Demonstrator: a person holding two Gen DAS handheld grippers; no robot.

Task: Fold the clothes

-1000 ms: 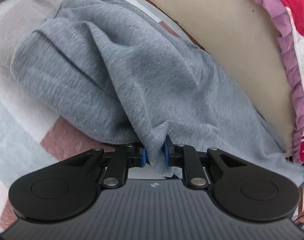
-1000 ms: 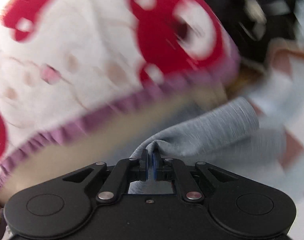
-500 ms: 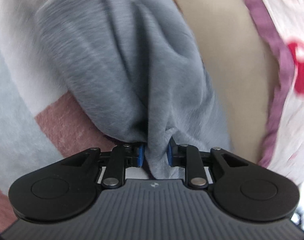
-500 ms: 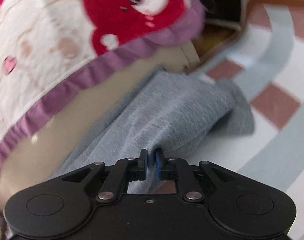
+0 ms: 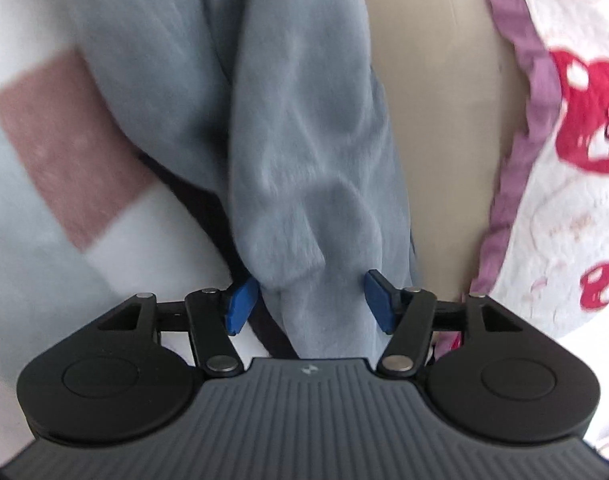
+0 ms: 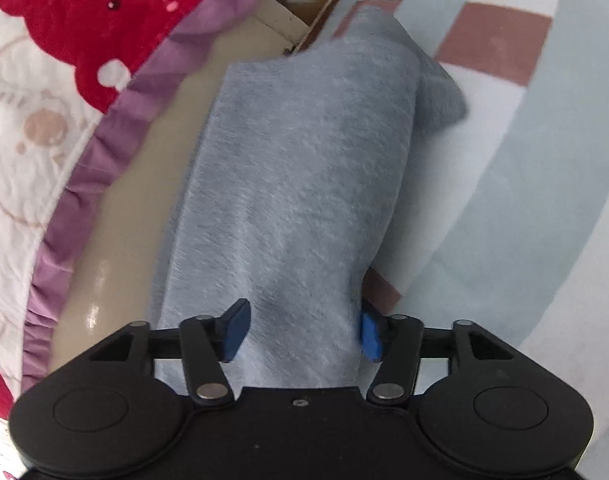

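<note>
Fingers [image 5: 240, 304] of both grippers were spread wide, nothing gripped. Grey cloth [image 5: 304, 168] was laid loose between them, across the checked blanket [image 6: 504, 168] and tan edge [image 5: 444, 100]. Slipping off sideways could be expected; the fold could be undone.

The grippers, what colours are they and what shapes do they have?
Both are mostly black. The left gripper has blue fingertip pads, silver pins, two round discs and a ribbed grey body with a tiny pale logo. The right gripper looks alike, with blue pads, but its body is smooth black. No cables show.
</note>
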